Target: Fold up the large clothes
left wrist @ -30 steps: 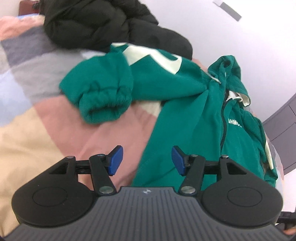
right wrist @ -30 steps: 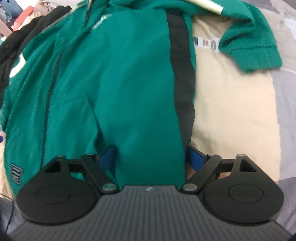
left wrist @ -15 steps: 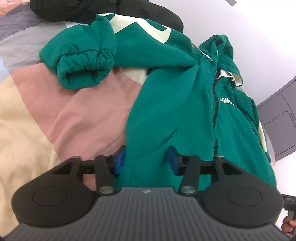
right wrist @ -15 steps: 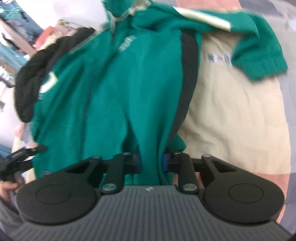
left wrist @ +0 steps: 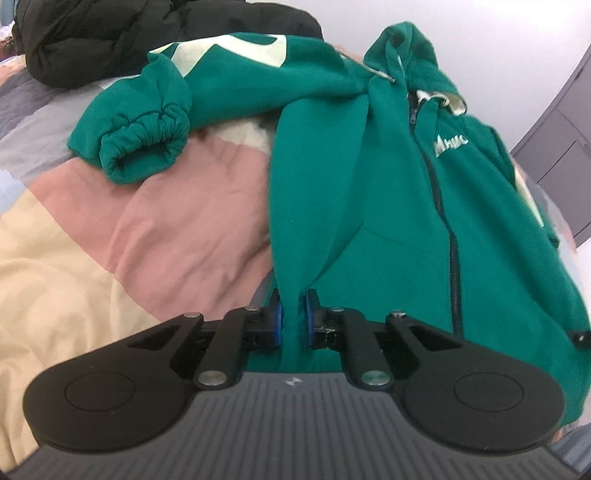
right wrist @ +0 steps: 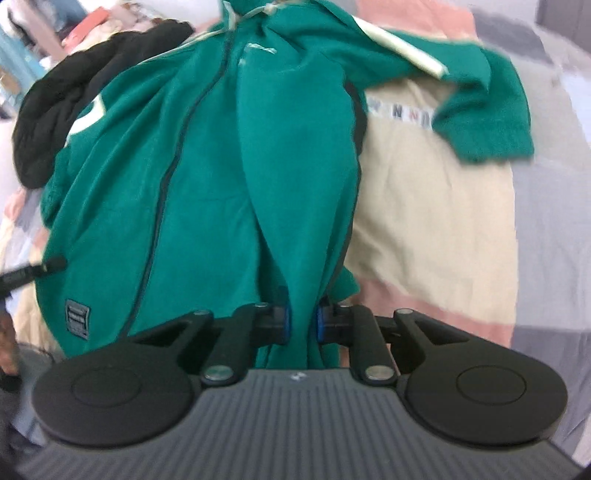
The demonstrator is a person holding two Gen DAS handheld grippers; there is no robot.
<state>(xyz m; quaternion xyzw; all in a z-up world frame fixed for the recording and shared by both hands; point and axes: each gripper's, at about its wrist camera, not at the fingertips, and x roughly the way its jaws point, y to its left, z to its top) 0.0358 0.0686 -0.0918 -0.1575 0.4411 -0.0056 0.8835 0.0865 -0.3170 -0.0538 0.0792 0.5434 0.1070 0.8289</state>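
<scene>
Both the left claw (left wrist: pixel 293 314) and right claw (right wrist: pixel 303 319) pinch the green hoodie's (left wrist: pixel 388 206) hem thinly; a hard lift could slip it free

A green zip-up hoodie (left wrist: pixel 388 192) lies front-up on the bed, hood at the far end, sleeves spread left and right, its near hem bunched into two raised folds.

Your two wrist views, low and close at the hem

Each looks forward along its fingers toward twelve o'clock; both share the green hoodie (left wrist: pixel 388 206) (right wrist: pixel 207 177) and black jacket (left wrist: pixel 122 33) (right wrist: pixel 74 96) beyond it.
</scene>
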